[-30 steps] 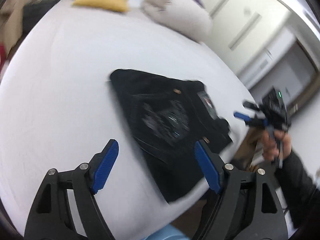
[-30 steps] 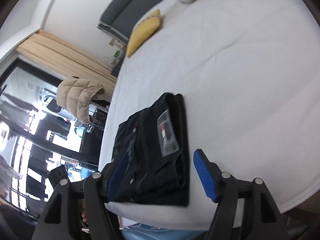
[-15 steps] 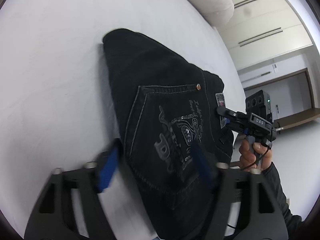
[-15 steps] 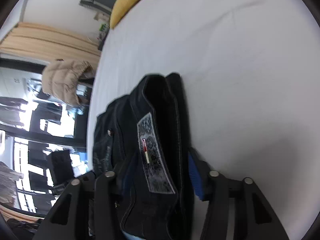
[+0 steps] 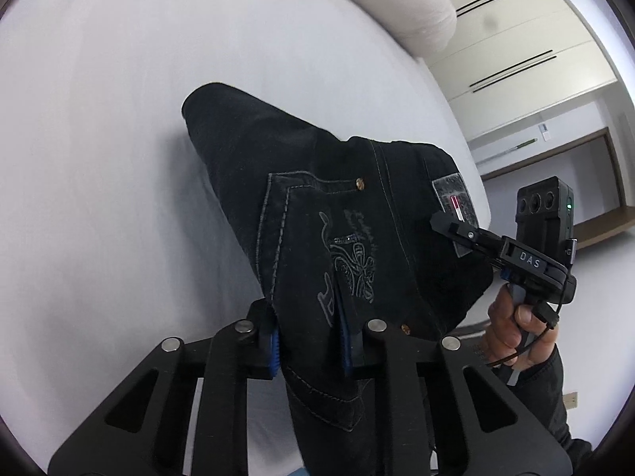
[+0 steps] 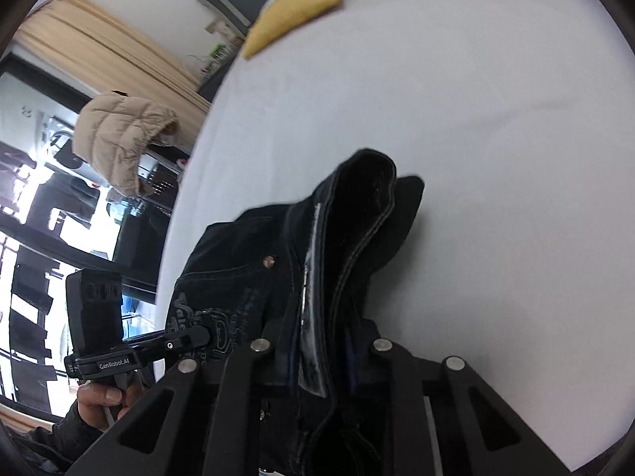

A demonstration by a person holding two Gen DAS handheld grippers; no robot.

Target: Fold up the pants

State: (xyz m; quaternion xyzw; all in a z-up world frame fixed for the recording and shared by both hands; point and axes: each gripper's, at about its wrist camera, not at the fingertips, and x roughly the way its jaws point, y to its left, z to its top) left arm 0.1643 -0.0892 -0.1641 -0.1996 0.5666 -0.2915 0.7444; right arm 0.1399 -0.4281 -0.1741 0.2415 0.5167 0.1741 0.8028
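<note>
Left wrist view: half a second ago the left gripper (image 5: 307,343) was open and blurry over the cloth, now its blue pads are clenched on the near edge of the folded black denim pants (image 5: 337,218), mid-frame on the white bedsheet (image 5: 99,158). At the right edge the right gripper (image 5: 444,222) sits by the grey waistband patch (image 5: 452,198); I can't tell its grip from here. So the bundle looks grabbed on both sides, probably for a last lift or tidy-up.

Right wrist view: this settles it, the right gripper (image 6: 321,357) is pinched onto the waistband, layers gaping open above it. Only this view shows the yellow pillow (image 6: 293,16) at the top and the beige puffer jacket (image 6: 119,135) at left.
</note>
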